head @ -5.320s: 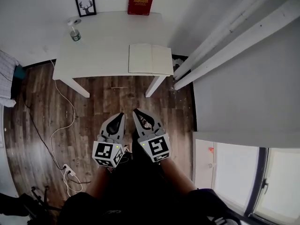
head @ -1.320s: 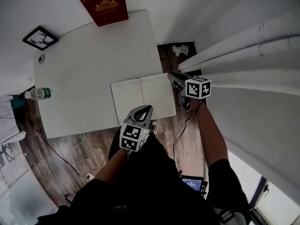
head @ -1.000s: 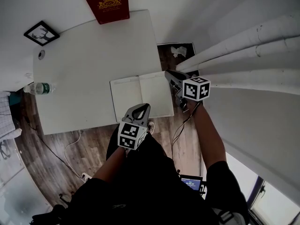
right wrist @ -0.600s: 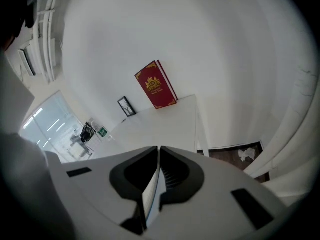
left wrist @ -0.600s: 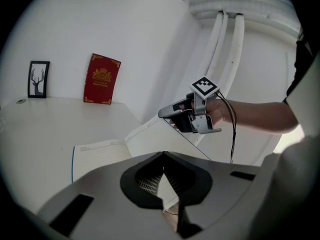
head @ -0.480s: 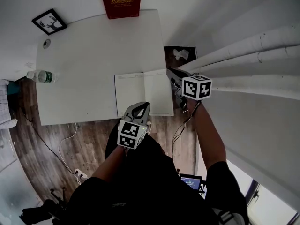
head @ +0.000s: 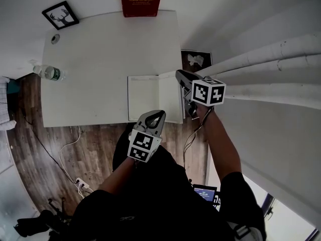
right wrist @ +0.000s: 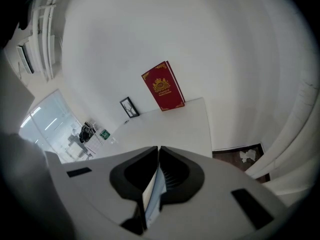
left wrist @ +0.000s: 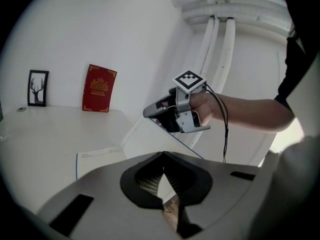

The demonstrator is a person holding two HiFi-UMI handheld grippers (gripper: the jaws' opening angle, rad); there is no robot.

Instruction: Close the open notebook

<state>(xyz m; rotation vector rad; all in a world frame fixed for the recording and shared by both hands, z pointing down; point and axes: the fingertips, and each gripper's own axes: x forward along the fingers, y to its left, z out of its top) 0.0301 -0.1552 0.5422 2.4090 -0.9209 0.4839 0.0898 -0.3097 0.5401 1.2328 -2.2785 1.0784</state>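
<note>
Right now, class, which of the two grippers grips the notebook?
The right gripper: its jaws are shut on the right half of the notebook, which stands tilted up off the table. The left gripper is shut on nothing.

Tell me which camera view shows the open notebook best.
The head view: the whole notebook shows on the table, its right edge in the right gripper. The left gripper view shows its left page flat, right half tilted up; the right gripper view shows only the pinched edge.

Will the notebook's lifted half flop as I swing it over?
Probably not: the lifted half looks flat in the right gripper, so fairly stiff. The notebook looks thin and light; it may slide on the smooth table.
</note>
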